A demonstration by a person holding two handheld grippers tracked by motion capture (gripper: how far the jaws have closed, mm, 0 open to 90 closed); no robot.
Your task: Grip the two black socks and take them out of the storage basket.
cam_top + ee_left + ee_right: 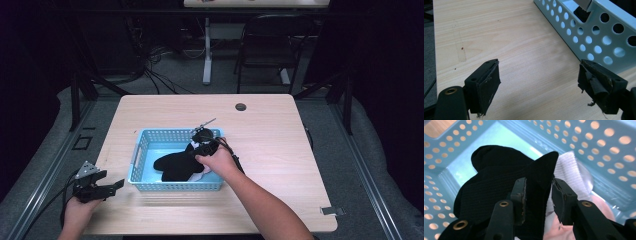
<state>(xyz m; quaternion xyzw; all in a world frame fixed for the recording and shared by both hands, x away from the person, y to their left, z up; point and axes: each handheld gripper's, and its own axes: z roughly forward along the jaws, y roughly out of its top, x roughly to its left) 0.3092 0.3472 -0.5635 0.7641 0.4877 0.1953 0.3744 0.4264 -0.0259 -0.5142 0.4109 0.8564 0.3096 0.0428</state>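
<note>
A black sock lies in a light blue perforated basket at the middle of the wooden table. My right gripper reaches down into the basket from its right side. In the right gripper view a raised fold of the black sock stands between the jaws of the right gripper, which are shut on it. A white ribbed sock and a pink cloth lie under it to the right. My left gripper hovers open over bare table, just left of the basket's near corner, and holds nothing.
The basket wall rises close on the right of the left gripper. A round cable hole sits at the table's far side. A black chair and cables stand beyond the table. Dark frame rails run along both sides.
</note>
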